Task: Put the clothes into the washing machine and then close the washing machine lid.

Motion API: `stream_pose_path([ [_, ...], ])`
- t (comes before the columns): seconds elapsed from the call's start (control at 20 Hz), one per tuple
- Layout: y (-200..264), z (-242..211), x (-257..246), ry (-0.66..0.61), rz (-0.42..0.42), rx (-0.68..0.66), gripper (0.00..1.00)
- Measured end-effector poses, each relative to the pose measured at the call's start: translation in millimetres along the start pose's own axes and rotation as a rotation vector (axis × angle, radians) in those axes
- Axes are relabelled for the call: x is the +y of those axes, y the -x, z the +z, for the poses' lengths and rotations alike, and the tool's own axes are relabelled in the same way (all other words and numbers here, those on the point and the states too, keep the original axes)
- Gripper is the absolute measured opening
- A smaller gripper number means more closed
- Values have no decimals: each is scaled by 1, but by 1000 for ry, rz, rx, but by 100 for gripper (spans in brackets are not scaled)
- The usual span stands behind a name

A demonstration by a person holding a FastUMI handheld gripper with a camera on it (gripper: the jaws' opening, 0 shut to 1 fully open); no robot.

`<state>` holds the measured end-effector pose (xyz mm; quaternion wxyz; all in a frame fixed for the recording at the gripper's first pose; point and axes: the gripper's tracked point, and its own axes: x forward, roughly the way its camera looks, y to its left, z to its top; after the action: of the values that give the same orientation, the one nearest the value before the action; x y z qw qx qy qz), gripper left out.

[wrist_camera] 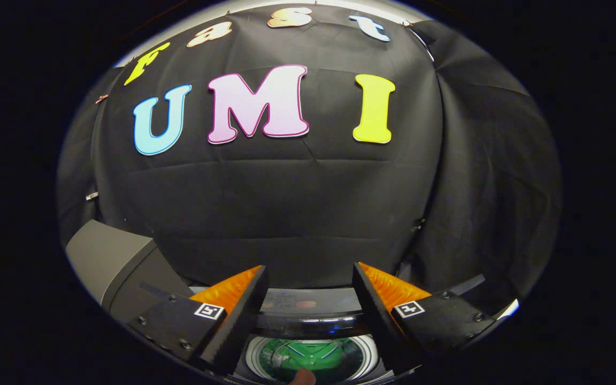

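The claw hangs wide open and empty above the washing machine — something green lies in its drum — so the lid looks left to close.

Claw fingers stood apart, nothing between them. Below, between the fingers, the washing machine showed a round drum opening with green clothes inside. A grey box stood beside the left finger.
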<state>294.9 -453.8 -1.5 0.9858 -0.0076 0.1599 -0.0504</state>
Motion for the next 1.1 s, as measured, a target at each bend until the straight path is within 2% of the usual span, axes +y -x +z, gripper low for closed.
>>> stream_pose_path([
  [0.7, 16, -24, -2, -4, -16, 27, 99],
  [0.85, 14, -53, -6, -25, -34, 82, 99],
  [1.1, 30, -130, -16, -24, -57, 215, 99],
])
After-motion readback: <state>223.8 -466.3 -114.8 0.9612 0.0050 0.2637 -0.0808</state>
